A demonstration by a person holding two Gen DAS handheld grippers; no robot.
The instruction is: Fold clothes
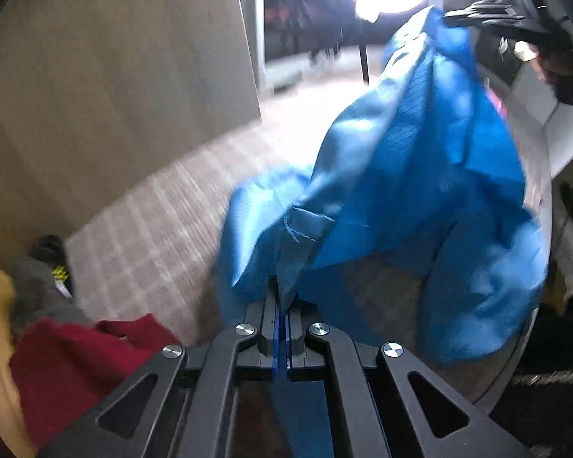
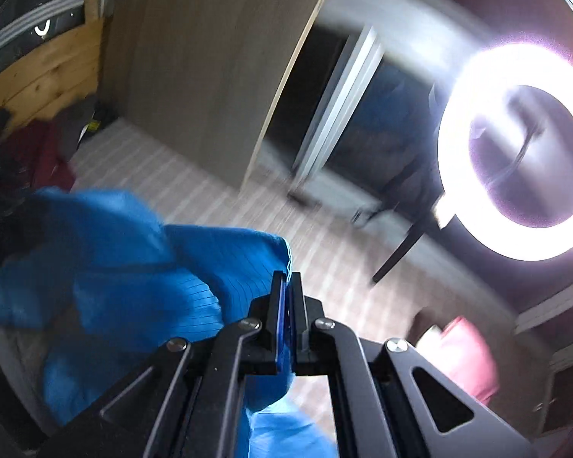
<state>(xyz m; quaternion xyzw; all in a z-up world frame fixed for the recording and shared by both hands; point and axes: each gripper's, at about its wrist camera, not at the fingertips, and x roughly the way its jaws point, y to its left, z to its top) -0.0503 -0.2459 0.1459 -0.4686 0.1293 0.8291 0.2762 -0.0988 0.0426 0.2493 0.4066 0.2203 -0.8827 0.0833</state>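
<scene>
A bright blue garment (image 1: 412,175) hangs stretched in the air above a pale striped surface (image 1: 145,229). My left gripper (image 1: 282,297) is shut on its lower edge, with cloth pinched between the dark fingers. The right gripper (image 1: 481,13) shows at the top right of the left wrist view, holding the garment's upper end. In the right wrist view my right gripper (image 2: 288,280) is shut on a hemmed edge of the blue garment (image 2: 133,267), which drapes down to the left. Both views are blurred by motion.
A dark red cloth (image 1: 72,366) and a grey garment (image 1: 38,290) lie heaped at the left. A tall beige cabinet (image 1: 114,87) stands behind. A bright ring light (image 2: 515,152) on a stand glares at the right. A pink cloth (image 2: 466,355) lies lower right.
</scene>
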